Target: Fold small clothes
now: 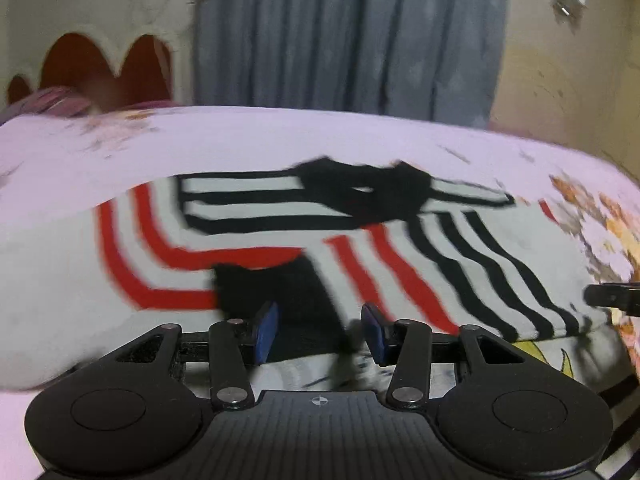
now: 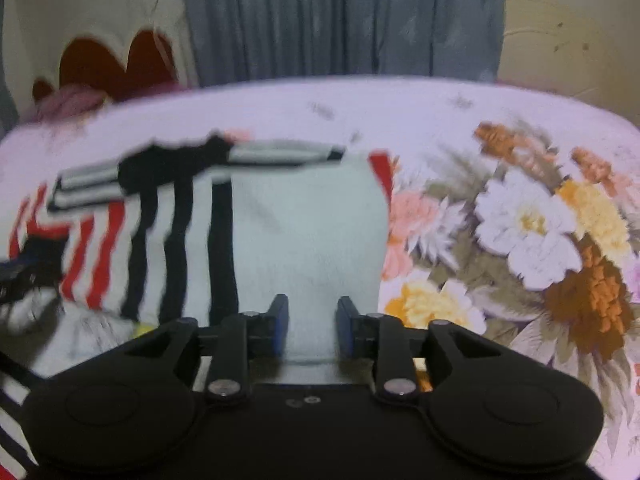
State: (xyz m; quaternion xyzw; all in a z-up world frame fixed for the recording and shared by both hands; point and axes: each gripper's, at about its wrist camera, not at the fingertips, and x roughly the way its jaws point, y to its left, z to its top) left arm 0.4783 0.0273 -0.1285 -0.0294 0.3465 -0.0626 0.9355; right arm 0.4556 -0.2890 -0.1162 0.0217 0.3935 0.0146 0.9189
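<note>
A small white shirt with red and black stripes and a black collar (image 1: 360,236) lies folded over on the floral bed sheet; it also shows in the right wrist view (image 2: 304,232). My left gripper (image 1: 320,332) is open at the shirt's near edge, over a black patch of cloth. My right gripper (image 2: 312,326) is open with the shirt's plain white part between its blue pads (image 2: 282,324), at the near right edge. The right gripper's tip shows at the right edge of the left wrist view (image 1: 612,298). Both views are motion-blurred.
The bed sheet (image 2: 520,220) is pale with a large flower print to the right of the shirt. A grey curtain (image 1: 352,32) hangs behind the bed. A headboard with red cut-outs (image 1: 96,64) and pink cloth are at the far left.
</note>
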